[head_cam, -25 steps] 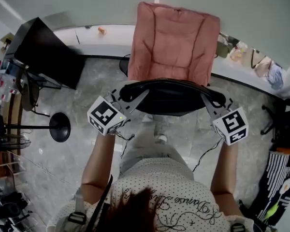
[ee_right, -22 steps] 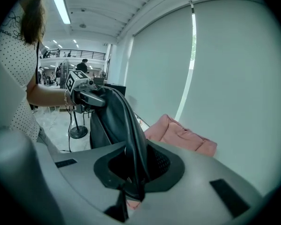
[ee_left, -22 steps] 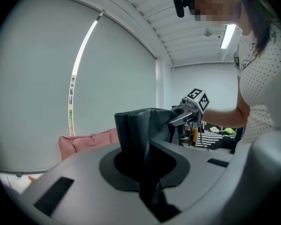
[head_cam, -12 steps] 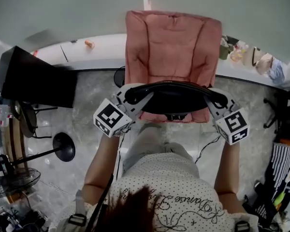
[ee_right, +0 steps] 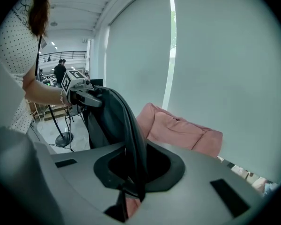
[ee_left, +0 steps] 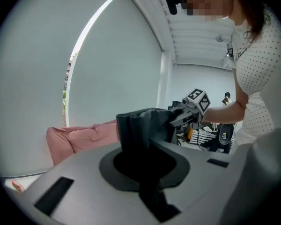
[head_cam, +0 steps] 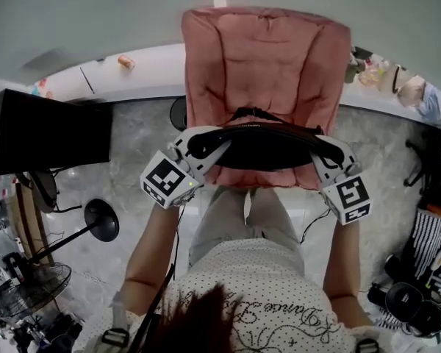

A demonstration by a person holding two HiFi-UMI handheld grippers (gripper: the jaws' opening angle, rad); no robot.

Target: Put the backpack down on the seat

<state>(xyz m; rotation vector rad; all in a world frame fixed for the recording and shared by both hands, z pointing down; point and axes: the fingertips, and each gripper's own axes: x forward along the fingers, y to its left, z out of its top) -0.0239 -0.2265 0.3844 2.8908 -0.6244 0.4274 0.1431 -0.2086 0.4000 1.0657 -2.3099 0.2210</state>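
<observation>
Left tongs (head_cam: pixel 199 143) and right tongs (head_cam: pixel 329 150) both pinched tight on the black backpack (head_cam: pixel 261 147), one each end, over the pink seat (head_cam: pixel 264 57).

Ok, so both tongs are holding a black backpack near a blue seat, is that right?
Not quite. The seat is pink, not blue, as the head view shows. The rest stands: the left tongs and the right tongs both hold the black backpack near it.
</observation>
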